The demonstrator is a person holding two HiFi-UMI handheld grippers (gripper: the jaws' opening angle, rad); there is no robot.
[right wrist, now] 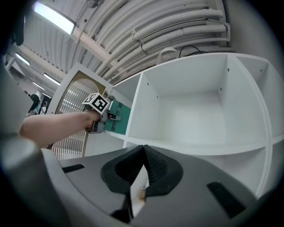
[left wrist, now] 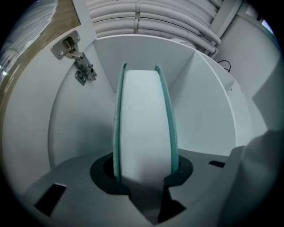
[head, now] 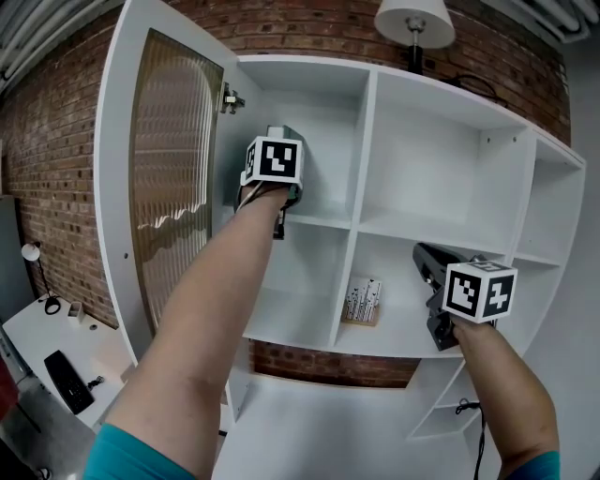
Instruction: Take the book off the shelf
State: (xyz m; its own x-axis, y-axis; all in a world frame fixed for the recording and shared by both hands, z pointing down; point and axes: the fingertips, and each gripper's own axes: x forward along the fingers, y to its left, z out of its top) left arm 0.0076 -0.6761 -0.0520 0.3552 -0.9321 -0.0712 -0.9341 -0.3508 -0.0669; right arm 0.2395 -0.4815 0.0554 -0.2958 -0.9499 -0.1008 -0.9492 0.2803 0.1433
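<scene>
A book with teal covers and white page edges (left wrist: 144, 124) stands upright in the top-left compartment of the white shelf unit (head: 366, 141). In the right gripper view its teal cover (right wrist: 119, 116) shows just behind my left gripper (right wrist: 104, 120). My left gripper (left wrist: 144, 174) reaches level into that compartment, and its dark pads sit against both covers of the book. In the head view the left gripper (head: 284, 195) hides most of the book. My right gripper (head: 427, 259) hangs in front of the lower middle compartment, jaws together and empty (right wrist: 143, 150).
The cabinet door with ribbed glass (head: 173, 187) stands open at the left; its hinge (left wrist: 79, 62) is beside the book. A small black-and-white patterned box (head: 363, 302) sits on the lower shelf. A lamp (head: 414, 19) stands on top. A desk (head: 47, 361) is at the lower left.
</scene>
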